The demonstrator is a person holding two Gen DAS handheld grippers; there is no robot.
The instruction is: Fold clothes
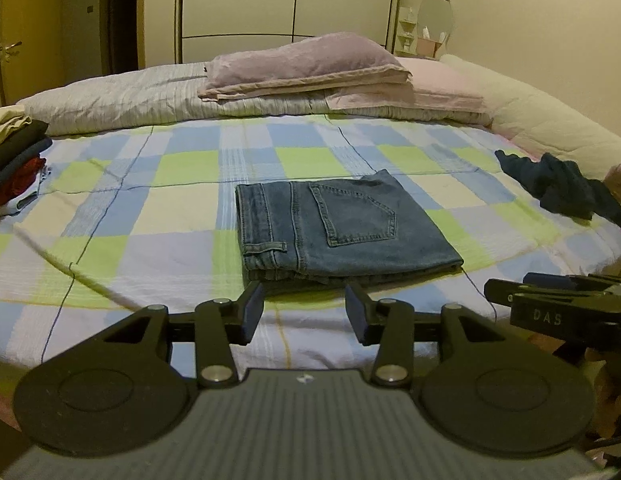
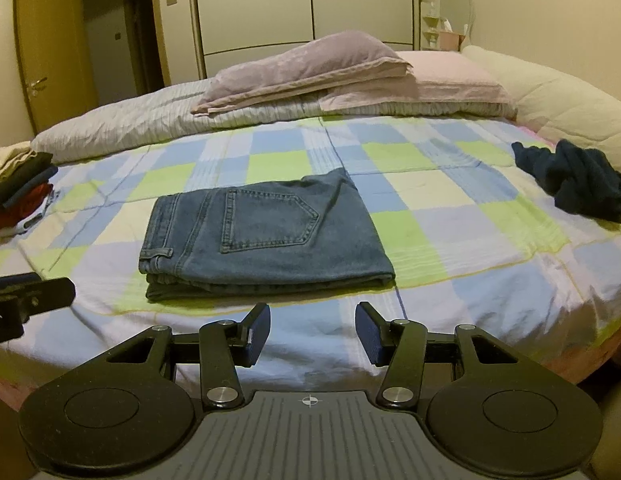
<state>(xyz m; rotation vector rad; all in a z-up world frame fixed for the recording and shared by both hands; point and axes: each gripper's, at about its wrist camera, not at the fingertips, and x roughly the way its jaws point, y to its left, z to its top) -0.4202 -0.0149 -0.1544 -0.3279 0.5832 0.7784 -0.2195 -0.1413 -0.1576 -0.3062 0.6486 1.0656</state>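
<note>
Folded blue jeans lie flat on the checked bedspread, back pocket up; they also show in the right wrist view. My left gripper is open and empty, just in front of the jeans' near edge. My right gripper is open and empty, a little nearer the bed's front edge, to the right of the jeans. A crumpled dark blue garment lies at the right side of the bed, also in the right wrist view.
A stack of folded clothes sits at the bed's left edge, also seen in the right wrist view. Pillows and folded bedding lie at the far side. A wardrobe and door stand behind.
</note>
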